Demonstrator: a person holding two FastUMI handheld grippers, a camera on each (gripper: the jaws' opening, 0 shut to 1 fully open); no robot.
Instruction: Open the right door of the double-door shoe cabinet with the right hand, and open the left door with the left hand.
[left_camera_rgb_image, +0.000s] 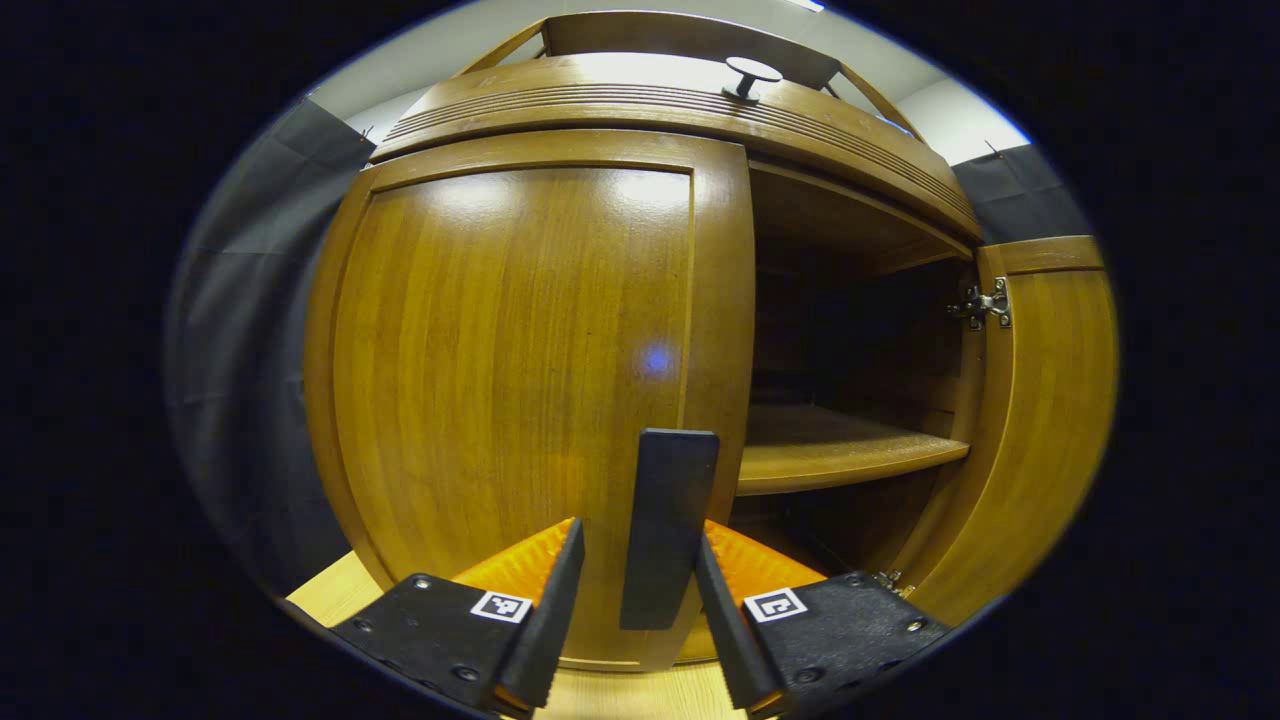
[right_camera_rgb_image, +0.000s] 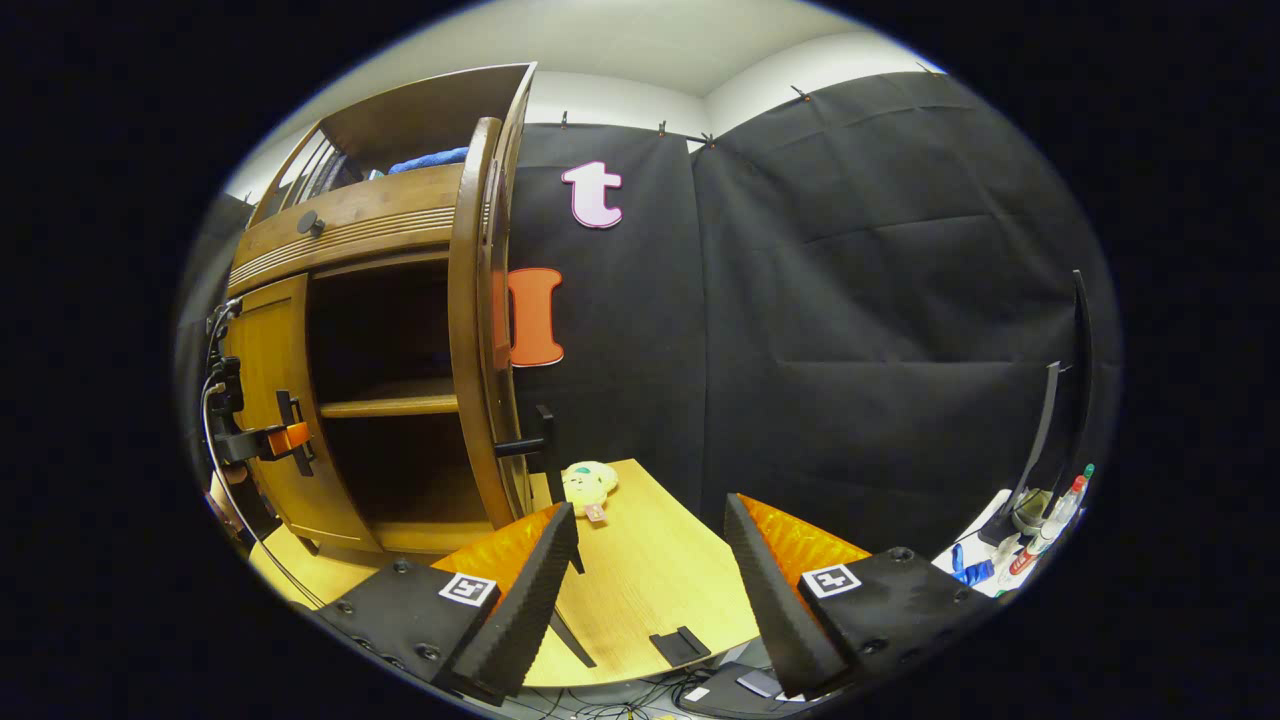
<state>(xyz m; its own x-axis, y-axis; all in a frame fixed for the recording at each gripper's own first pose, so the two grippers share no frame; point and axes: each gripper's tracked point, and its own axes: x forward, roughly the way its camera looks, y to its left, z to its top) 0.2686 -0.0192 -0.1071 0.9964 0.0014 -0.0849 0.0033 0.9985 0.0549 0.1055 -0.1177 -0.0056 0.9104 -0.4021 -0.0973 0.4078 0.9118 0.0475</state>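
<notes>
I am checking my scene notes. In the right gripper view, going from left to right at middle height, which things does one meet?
Left tool at the closed left door → open cabinet interior with shelf → open right door, seen edge-on → its handle → stuffed toy → markers.

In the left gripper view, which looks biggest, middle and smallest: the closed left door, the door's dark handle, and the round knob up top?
Largest to smallest as they look:
1. The closed left door, by far.
2. The dark handle, though it sits nearest the camera, which enlarges it.
3. The round knob, farthest away, so its true size is unsure.
</notes>
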